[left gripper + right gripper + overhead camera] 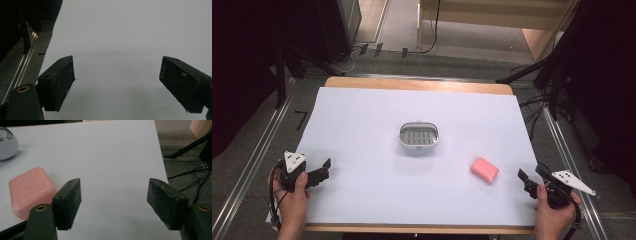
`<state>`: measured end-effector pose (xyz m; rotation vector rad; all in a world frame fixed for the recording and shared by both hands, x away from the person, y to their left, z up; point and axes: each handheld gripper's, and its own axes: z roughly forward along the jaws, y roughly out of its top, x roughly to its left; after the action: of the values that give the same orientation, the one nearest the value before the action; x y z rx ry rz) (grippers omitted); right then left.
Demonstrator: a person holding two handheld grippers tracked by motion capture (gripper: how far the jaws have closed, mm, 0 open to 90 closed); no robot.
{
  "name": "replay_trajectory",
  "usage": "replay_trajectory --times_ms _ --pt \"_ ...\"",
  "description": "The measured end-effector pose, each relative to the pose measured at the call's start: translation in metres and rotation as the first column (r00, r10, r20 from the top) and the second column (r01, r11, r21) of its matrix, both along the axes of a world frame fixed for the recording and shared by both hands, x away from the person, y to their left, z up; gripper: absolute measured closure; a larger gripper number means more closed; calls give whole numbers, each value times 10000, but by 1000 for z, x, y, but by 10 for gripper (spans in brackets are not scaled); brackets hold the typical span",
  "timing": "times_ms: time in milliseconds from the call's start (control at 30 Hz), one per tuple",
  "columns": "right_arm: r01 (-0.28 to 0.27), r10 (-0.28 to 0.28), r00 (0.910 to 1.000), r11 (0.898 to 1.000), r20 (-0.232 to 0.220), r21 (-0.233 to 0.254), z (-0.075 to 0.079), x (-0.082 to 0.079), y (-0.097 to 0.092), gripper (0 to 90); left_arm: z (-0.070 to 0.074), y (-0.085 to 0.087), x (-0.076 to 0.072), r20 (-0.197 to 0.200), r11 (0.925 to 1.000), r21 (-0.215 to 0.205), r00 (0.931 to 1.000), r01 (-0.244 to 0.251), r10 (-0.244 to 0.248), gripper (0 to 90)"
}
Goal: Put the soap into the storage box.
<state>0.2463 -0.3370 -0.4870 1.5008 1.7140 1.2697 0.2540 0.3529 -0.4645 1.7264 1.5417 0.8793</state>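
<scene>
1. Pink soap [484, 169], one bar, lies flat on the white sheet covering the bench [362, 115], in the lower right of the high view, apart from everything else.
2. One soap dish [419, 135], grey with a slotted insert, sits at the middle of the frame, well apart from the bar; I judge it to be where the bar belongs.
3. Two grippers wait at the bottom corners. The right gripper [530, 177] is near the soap and aimed toward it, jaws spread wide and empty; in the right gripper view the bar [30, 191] lies just beside its left jaw.
4. The left gripper [322, 171] rests at lower left, jaws also wide apart with nothing between them, seemingly held back.
</scene>
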Motion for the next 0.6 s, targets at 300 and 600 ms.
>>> replay_trajectory --times_ms 300,600 --pt "-1184 1152 9924 9894 -422 -835 11 -5 7 365 0 -1 0 -11 9999 100 10000 29 -29 137" --pt "-2758 2228 9483 9309 -2258 -2397 21 8 34 186 0 -2 -1 17 9996 269 10000 86 -86 137"
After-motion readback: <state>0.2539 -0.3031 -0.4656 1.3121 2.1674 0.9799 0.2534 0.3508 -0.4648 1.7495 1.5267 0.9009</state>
